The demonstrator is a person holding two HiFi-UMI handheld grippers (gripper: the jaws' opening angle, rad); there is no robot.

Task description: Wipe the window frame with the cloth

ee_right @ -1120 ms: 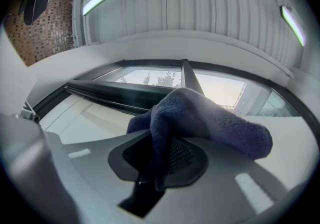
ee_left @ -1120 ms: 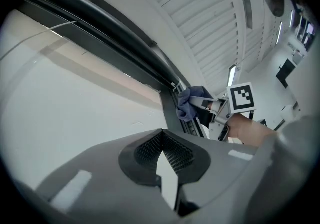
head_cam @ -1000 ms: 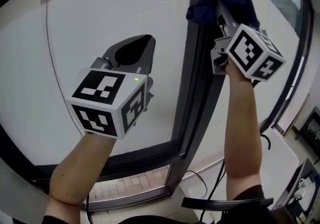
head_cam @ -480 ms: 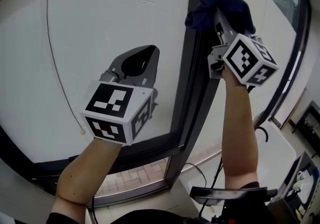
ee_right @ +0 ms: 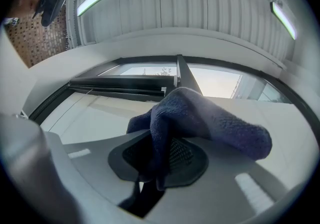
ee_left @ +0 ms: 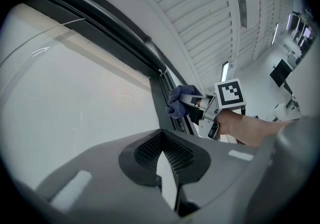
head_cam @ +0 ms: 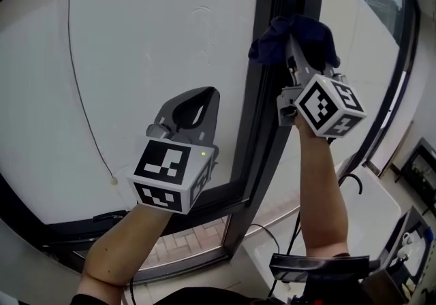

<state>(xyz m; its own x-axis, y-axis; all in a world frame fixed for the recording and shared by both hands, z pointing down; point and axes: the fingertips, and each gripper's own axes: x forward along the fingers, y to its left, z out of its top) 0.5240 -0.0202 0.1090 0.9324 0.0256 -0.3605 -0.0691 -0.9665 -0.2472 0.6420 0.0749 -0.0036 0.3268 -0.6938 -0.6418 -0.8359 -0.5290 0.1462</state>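
Dark blue cloth [head_cam: 294, 37] is sitting bunched in the right tongs [head_cam: 297, 58], whose jaws are clamping down on a fold of it, as the right gripper view is showing plainly. The person is holding that wad up against the dark vertical post of the window frame [head_cam: 267, 120], fairly high on it, so the wiping is looking under way rather than about to start. The left tongs [head_cam: 196, 96] are hovering lower and to the left, in front of the pale pane [head_cam: 157, 31], with their jaws pressed together and nothing between them; they are taking no part in the wipe. A thin cord [head_cam: 82, 103] is hanging down across the pane further left. No streak or dust line is showing which stretches are already clean, so the share done cannot be read. Judging by the cloth's height, the lower run of the post and the bottom rail [head_cam: 61, 234] are probably waiting for a pass.
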